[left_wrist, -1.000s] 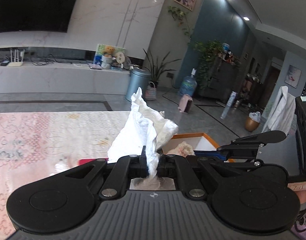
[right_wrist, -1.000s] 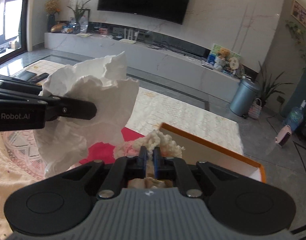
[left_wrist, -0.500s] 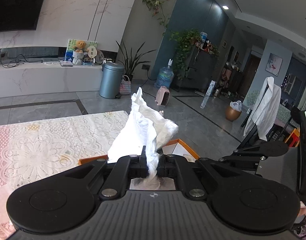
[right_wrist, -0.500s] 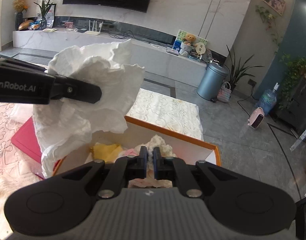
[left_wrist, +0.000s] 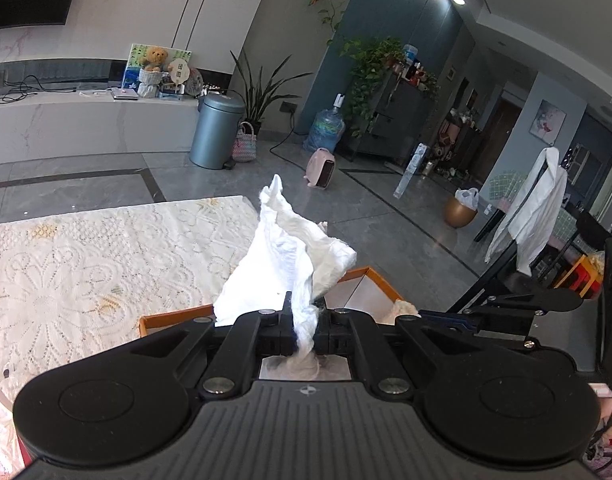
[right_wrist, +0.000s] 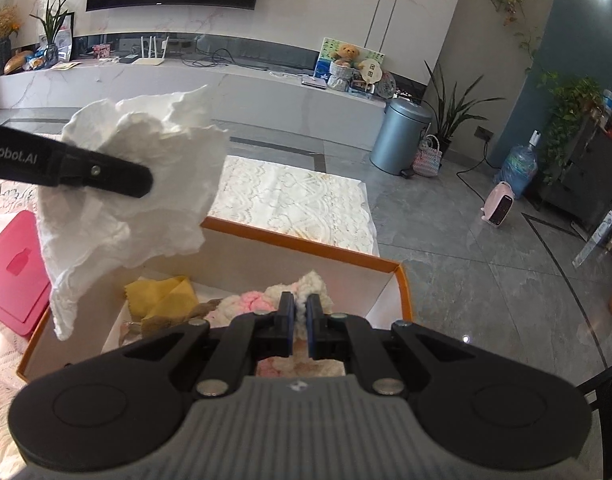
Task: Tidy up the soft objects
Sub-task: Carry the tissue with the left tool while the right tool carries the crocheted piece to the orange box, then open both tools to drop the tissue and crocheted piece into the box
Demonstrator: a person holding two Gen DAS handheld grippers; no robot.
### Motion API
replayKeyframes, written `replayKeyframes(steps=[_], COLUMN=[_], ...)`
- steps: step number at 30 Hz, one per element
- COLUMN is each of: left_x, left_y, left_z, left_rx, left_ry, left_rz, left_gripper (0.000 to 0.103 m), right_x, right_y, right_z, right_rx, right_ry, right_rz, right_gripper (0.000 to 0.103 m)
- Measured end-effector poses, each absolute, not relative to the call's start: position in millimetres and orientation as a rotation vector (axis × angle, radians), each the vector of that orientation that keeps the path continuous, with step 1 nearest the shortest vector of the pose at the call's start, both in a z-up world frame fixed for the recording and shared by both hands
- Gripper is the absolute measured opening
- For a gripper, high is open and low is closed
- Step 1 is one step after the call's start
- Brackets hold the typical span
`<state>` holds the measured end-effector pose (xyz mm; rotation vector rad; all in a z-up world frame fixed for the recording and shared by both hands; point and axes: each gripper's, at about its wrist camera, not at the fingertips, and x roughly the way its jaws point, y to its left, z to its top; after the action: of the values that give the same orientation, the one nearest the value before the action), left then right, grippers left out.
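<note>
Carrying two soft items to the box (right_wrist: 390, 280), orange-rimmed, white inside, sitting on the lace cloth (right_wrist: 294, 196); step in hand judged to be the drop-off. Left gripper (left_wrist: 304, 322) clamped narrow on a white tissue (left_wrist: 294, 252), crumpled, its bulk standing up past the fingertips and, in the right view, hanging over the box's left end (right_wrist: 138, 184). Right gripper (right_wrist: 300, 314) pinched almost fully together on a fluffy cream-and-pink yarn piece (right_wrist: 302, 286), a tuft showing beyond the tips and more visible behind the fingers; held above the box interior, nearer its right wall. Already in the box: yellow cloth (right_wrist: 162, 296) and something brownish just beside it, too hidden to name. Pink lid (right_wrist: 14, 268) lying outside the box, off its left end. Next move, as judged: lower each load further inside the box walls, then part the fingers so the pieces fall clear. Tissue light and likely to cling to a pad or drift, so release low and well within the rim. Yarn fibres may snag between the fingers; a full opening probably needed. Contact between either load and the box contents not discernible.
</note>
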<state>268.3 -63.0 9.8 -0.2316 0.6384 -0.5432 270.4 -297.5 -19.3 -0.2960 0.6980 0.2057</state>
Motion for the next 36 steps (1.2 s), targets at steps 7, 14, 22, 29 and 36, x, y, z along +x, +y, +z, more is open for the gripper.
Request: replayKeyframes(steps=[7, 14, 22, 29, 36], left_x=[270, 270, 272, 270, 260], left_y=[-58, -104, -134, -135, -129], left_z=[20, -2, -43, -71, -60], left_rx=[-0.234, -0.088, 0.077, 0.112, 0.097], left_ry=[0.615, 0.679, 0.772, 0.895, 0.866], left_rz=[-0.530, -0.528, -0.448, -0.433, -0.421], left_gripper=[0.006, 0.006, 0.006, 0.008, 0.047], right_x=[273, 295, 298, 295, 288], right_y=[-309, -324, -319, -330, -328], right_z=[-3, -38, -73, -89, -90], right_rx=[-0.299, -0.294, -0.341, -0.284, -0.290], right_ry=[0.628, 0.705, 0.782, 0.890, 0.941], right_rz=[0.160, 0.115, 0.156, 0.159, 0.153], right_gripper=[0.003, 0.003, 0.003, 0.003, 0.011])
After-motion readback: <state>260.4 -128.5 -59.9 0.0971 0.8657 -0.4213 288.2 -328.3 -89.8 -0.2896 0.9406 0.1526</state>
